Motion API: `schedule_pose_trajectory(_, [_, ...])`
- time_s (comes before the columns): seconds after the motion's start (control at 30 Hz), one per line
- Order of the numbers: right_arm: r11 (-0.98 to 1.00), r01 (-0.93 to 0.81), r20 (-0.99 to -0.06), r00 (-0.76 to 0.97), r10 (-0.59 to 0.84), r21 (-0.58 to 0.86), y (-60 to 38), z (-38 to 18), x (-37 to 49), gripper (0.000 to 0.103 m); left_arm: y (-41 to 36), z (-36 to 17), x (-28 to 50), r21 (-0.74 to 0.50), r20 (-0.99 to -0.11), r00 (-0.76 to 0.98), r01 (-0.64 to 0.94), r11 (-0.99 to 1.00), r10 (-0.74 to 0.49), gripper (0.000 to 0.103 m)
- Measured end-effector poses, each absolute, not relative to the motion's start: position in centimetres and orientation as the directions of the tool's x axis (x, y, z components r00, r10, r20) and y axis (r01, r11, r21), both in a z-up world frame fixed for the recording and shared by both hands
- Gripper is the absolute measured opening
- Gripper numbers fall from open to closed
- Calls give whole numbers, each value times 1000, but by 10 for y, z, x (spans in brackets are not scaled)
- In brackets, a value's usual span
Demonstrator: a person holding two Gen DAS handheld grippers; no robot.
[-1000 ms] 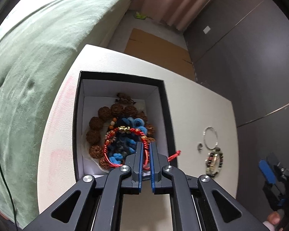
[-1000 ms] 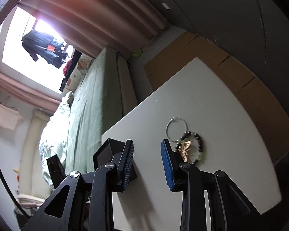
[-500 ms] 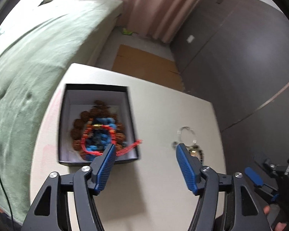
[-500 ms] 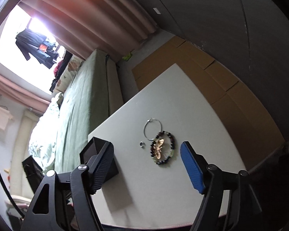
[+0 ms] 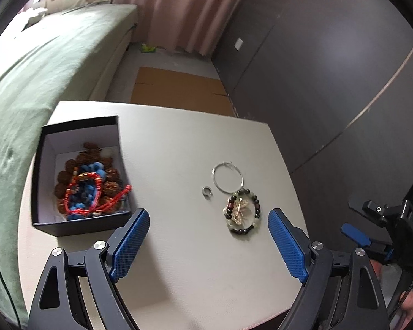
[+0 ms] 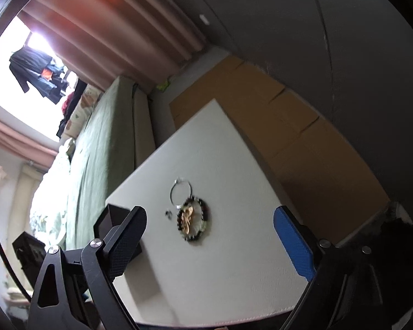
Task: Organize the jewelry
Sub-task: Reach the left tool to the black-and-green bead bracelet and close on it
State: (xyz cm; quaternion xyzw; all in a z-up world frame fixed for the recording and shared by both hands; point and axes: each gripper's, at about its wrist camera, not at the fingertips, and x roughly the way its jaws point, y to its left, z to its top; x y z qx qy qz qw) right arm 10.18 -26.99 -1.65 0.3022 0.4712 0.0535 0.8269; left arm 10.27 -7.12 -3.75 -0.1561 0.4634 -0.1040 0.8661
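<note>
A black box [image 5: 45,134] with a white lining stands at the table's left and holds brown, blue and red bead bracelets [image 5: 89,189]; one red strand hangs over its near right corner. On the bare top lie a dark beaded bracelet [image 5: 242,211] [image 6: 194,220] with a gold charm, a thin silver hoop [image 5: 228,177] [image 6: 181,192] and a tiny ring [image 5: 206,191] [image 6: 168,214]. My left gripper [image 5: 208,227] hovers over the table between box and bracelet, its jaws opening with nothing between them. My right gripper [image 6: 210,233] has its jaws opening too, wide of the beaded bracelet, not touching it.
The white table [image 5: 179,261] stands beside a green bed [image 5: 41,63]. Flat cardboard [image 5: 179,90] lies on the floor beyond, with dark cabinet doors [image 5: 330,68] to the right and pink curtains behind. The other tool and part of a hand [image 5: 410,302] show at the left view's right edge.
The left gripper let go of the red bracelet in the box, opened wide and drew back toward the right. The right gripper also opened wide and came nearer the beaded bracelet.
</note>
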Motion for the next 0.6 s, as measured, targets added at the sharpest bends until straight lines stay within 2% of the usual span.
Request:
schedule_pose_trajectory(0.17, [806,220,-761,530,374,550,-278,-26,105,94,-88,-52,113,-370,-782,519,63,927,-347,85])
schedule_pose_trajectory(0.43, [795,249,-767,523,371,554,-291,-35,112,94,-128,-79,135,-320,-825,458,104,942,-331,47])
schedule_pose_trajectory(0.6, [812,230,-771,525,360,536,-289,-34,119,94,-140,-94,147,-279,-847,439,112,954,-300,29])
